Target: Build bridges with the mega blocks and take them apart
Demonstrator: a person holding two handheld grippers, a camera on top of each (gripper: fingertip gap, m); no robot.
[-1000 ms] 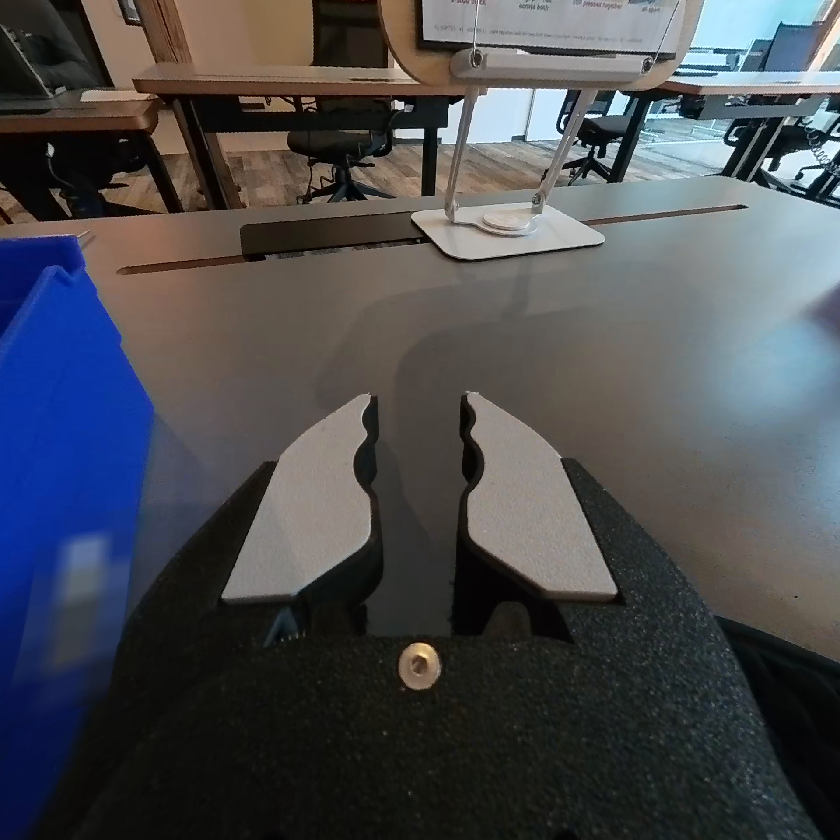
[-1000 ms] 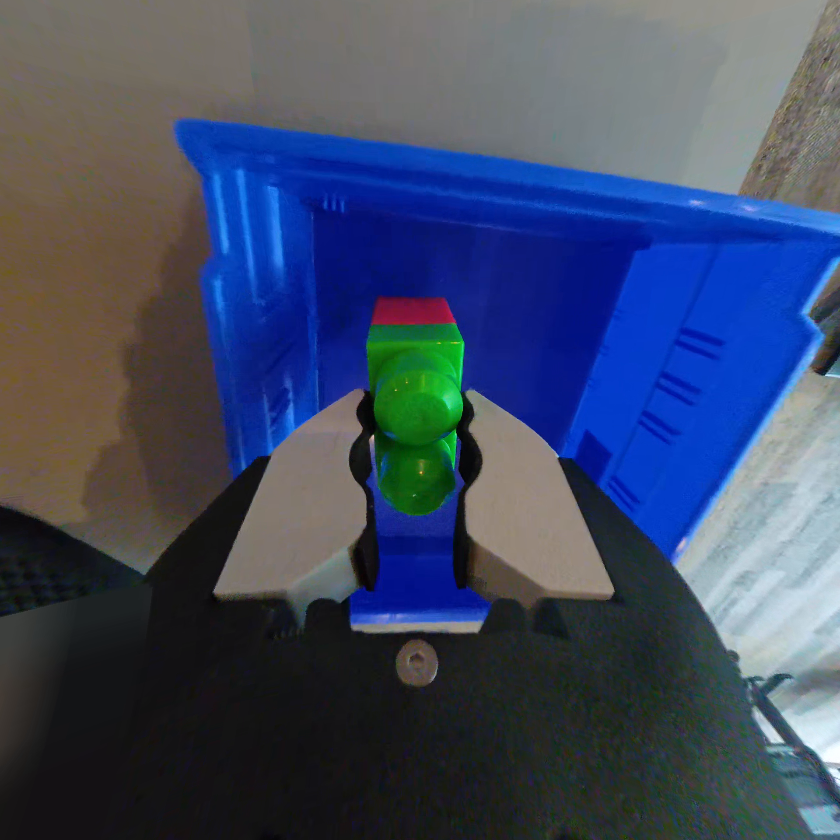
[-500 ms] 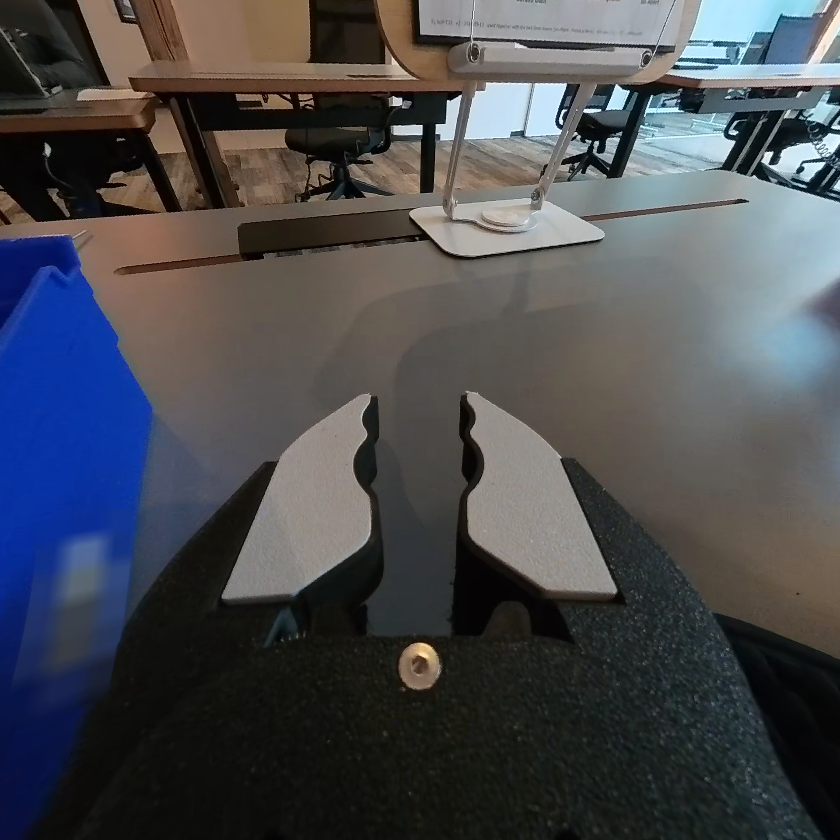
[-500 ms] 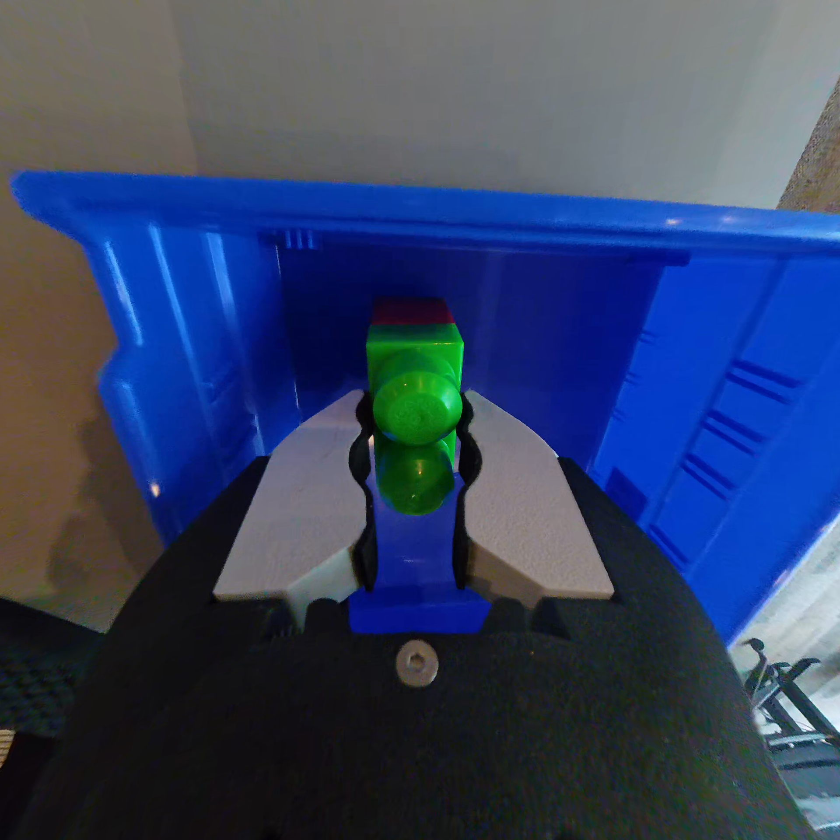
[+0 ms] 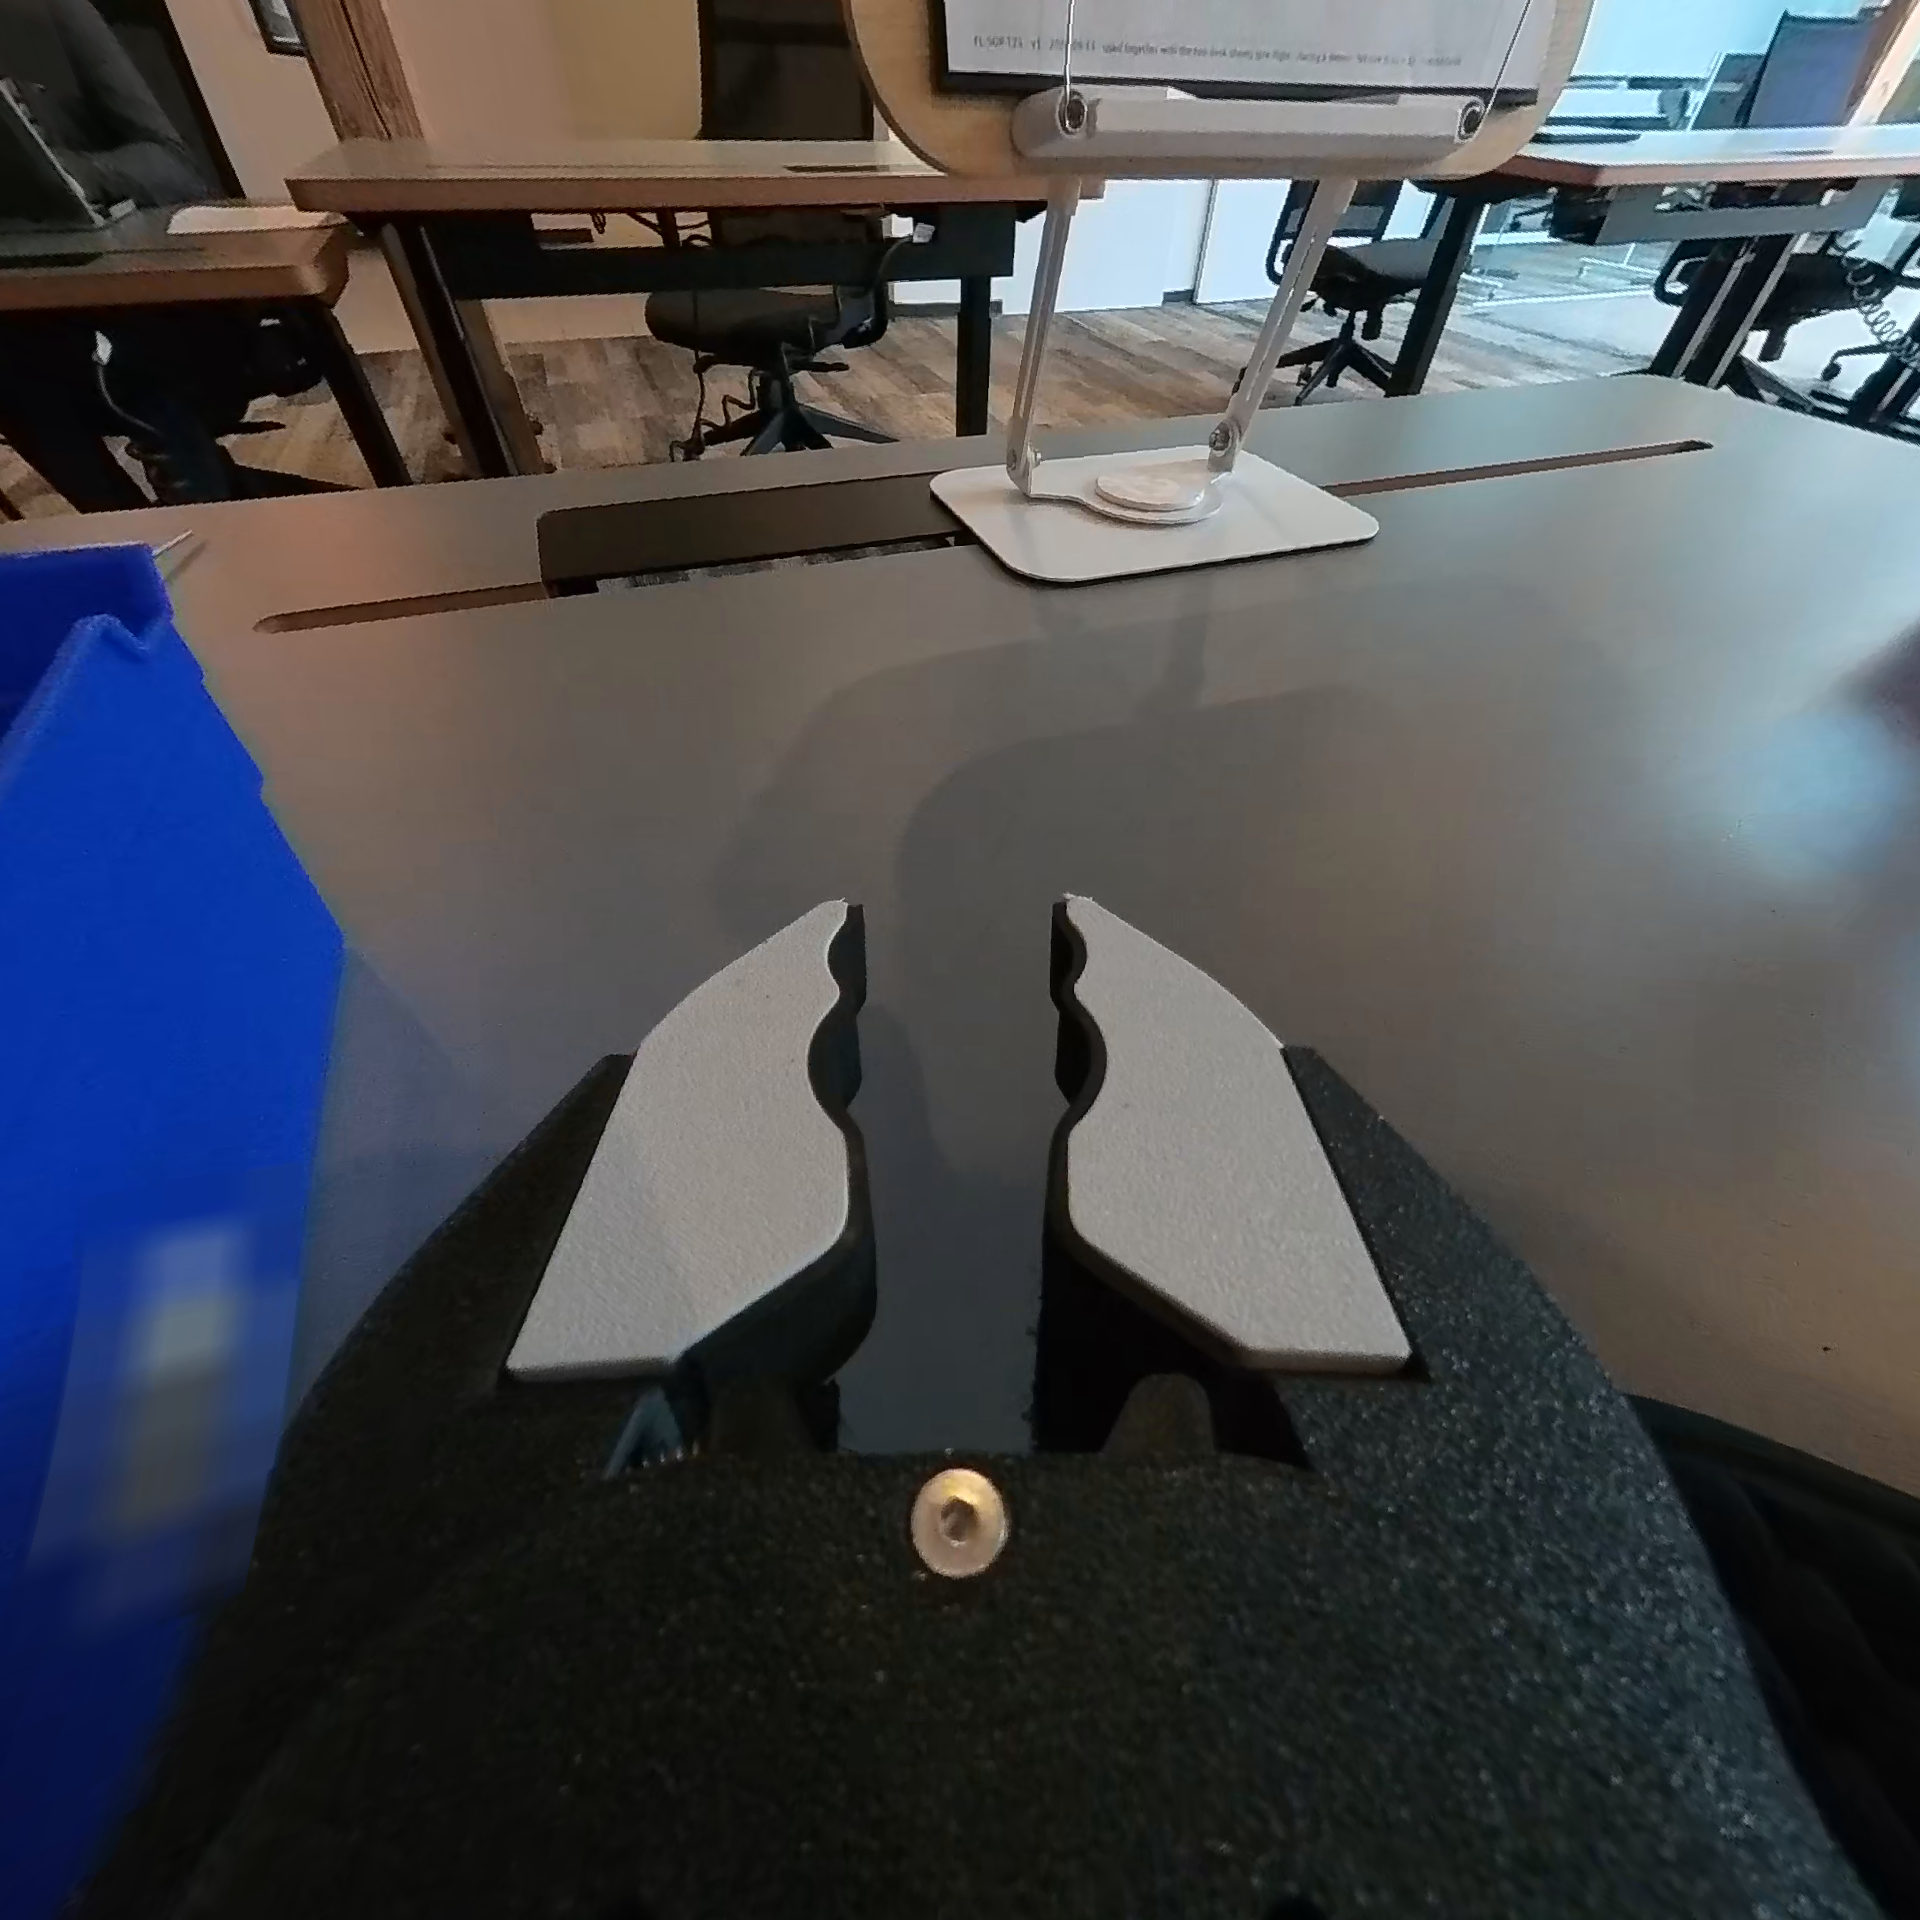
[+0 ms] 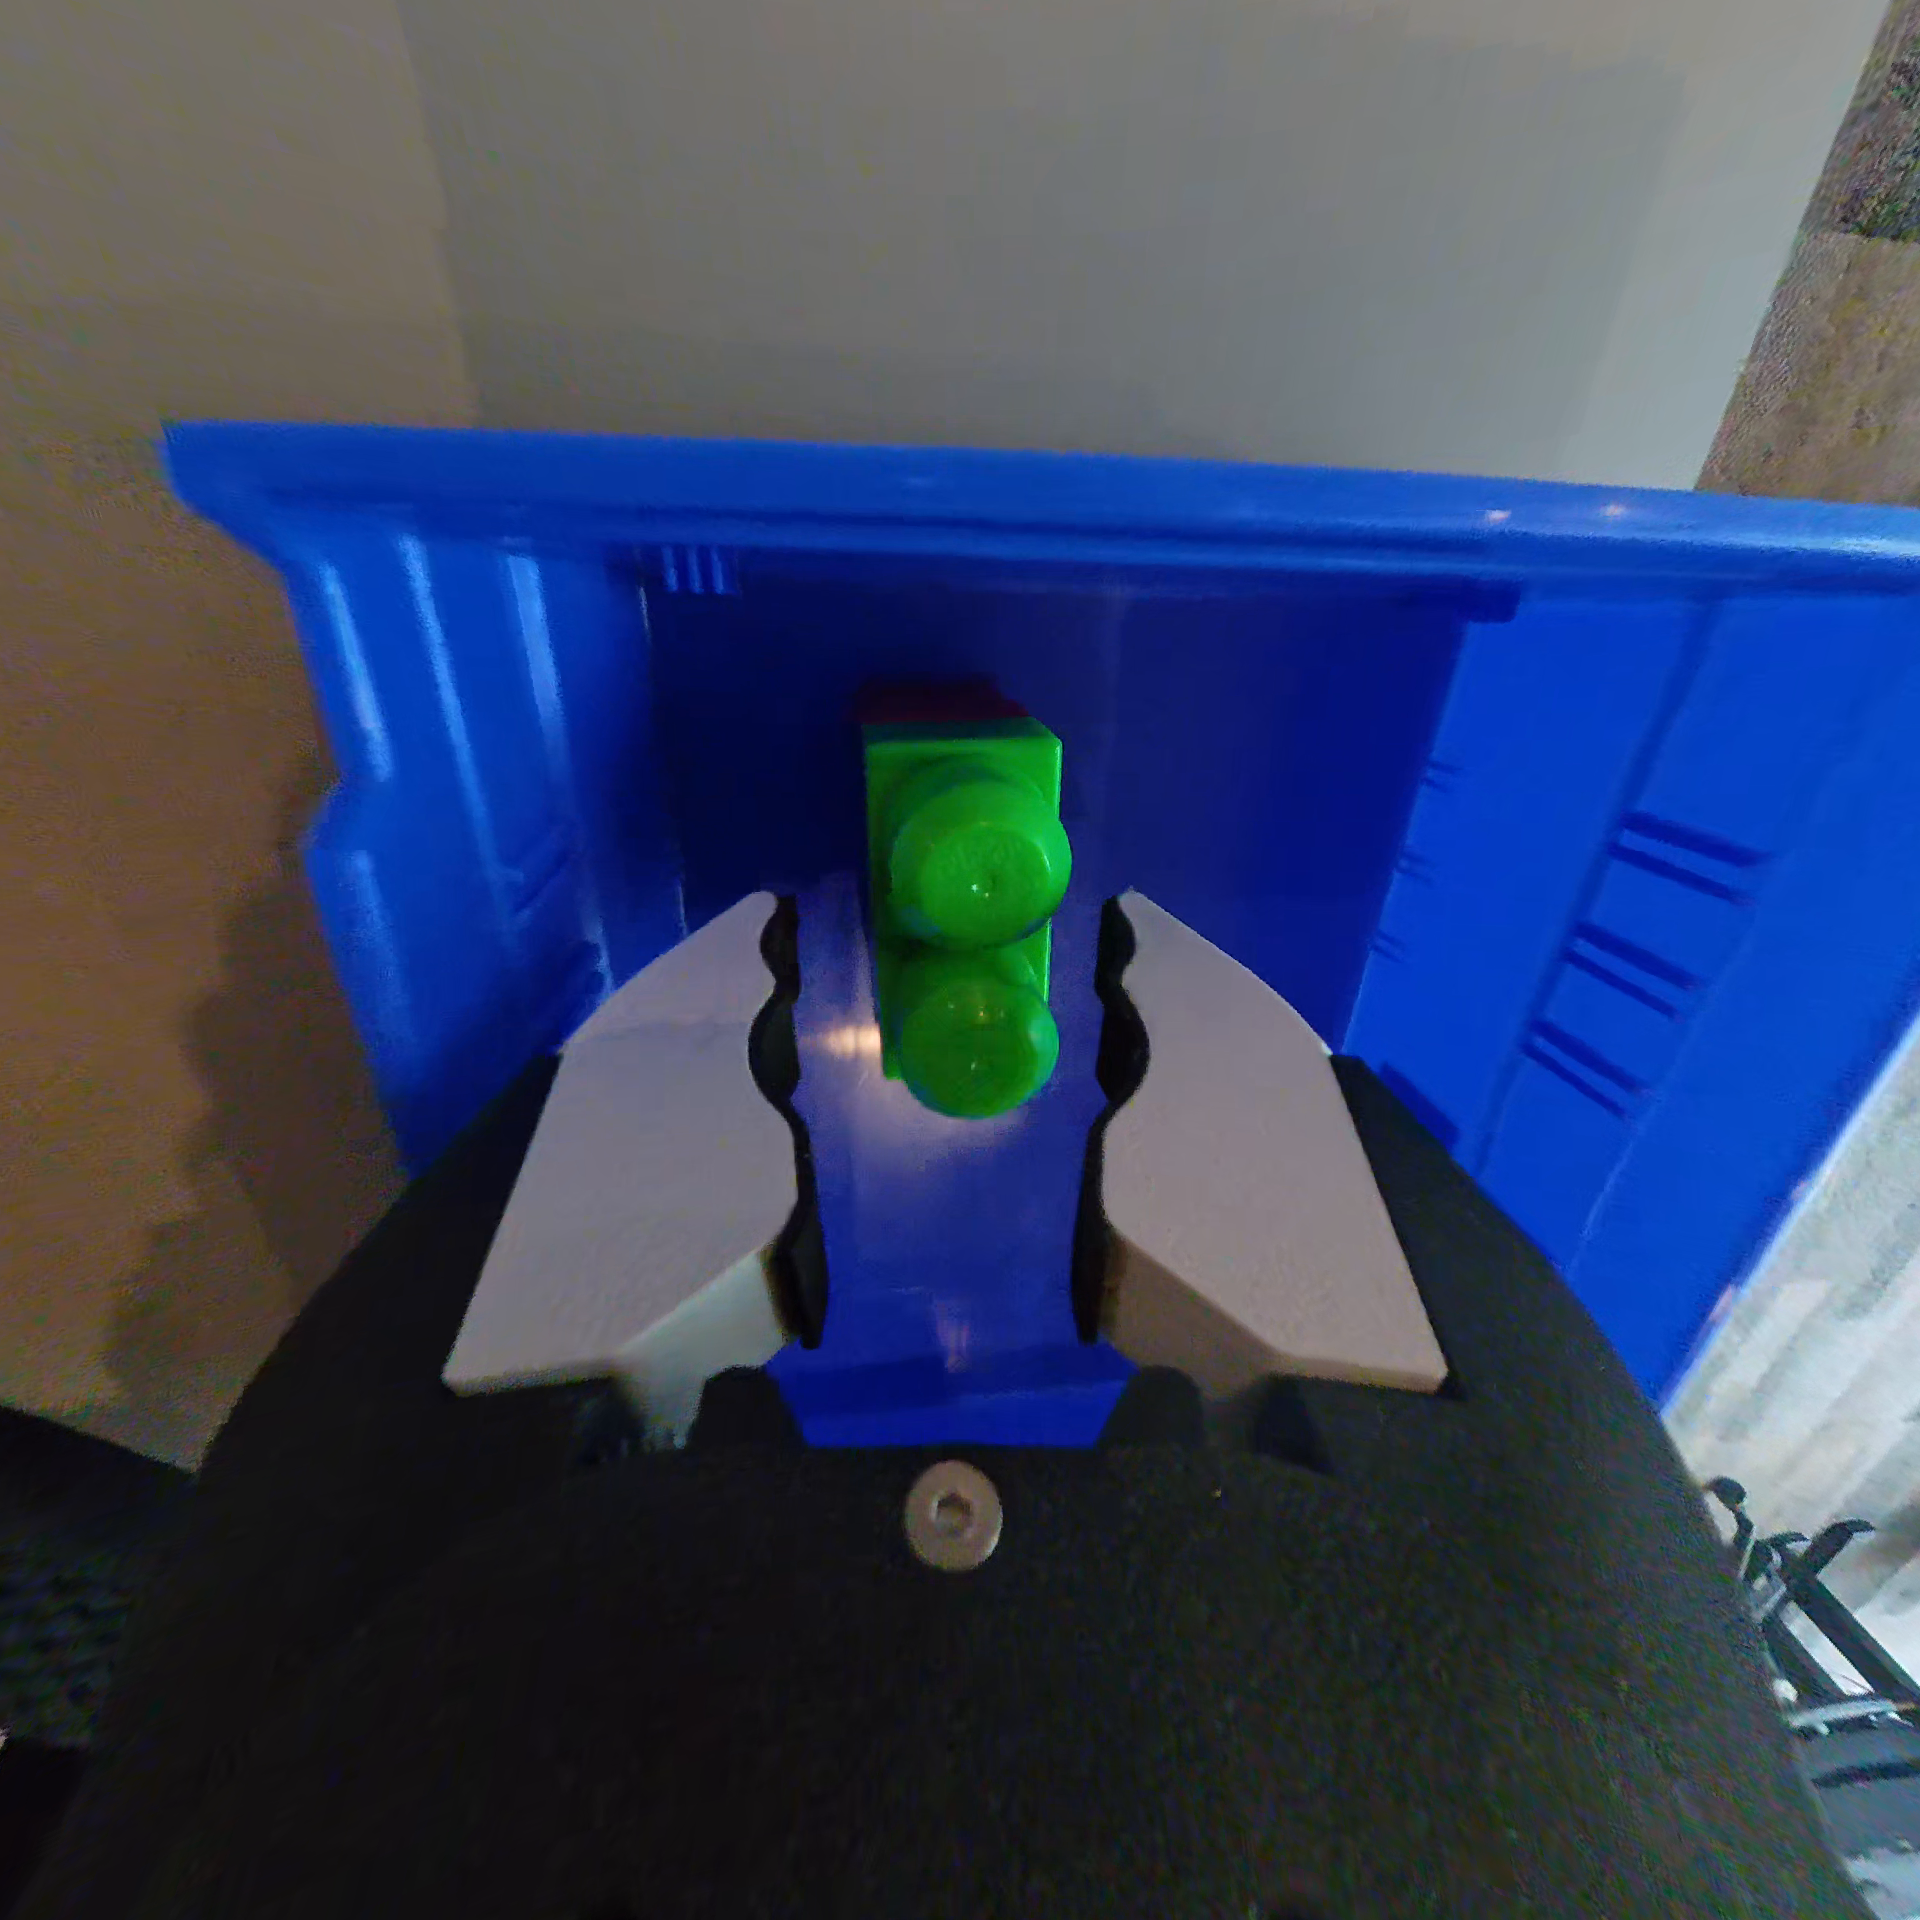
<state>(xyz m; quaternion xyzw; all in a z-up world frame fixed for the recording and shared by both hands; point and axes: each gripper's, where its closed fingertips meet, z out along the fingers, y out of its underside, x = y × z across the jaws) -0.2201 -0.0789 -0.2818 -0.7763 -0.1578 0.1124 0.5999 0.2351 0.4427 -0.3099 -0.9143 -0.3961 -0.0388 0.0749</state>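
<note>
release confirmed: right gripper [image 6: 945,914], clamped on green block [image 6: 971,914] half a second ago, now spread with block inside bin [image 6: 1039,499]; left gripper [image 5: 956,920] idle, parted, beside bin; likely teardown stowing.

Left gripper [image 5: 956,920]: rough-grained black plastic body, two pale grey curved fingers [image 5: 717,1153] with wavy black inner edges, one silver hex screw [image 5: 958,1525] just behind the fingers. Right gripper [image 6: 945,914]: same build, matching screw [image 6: 953,1525] behind its fingers.
</note>
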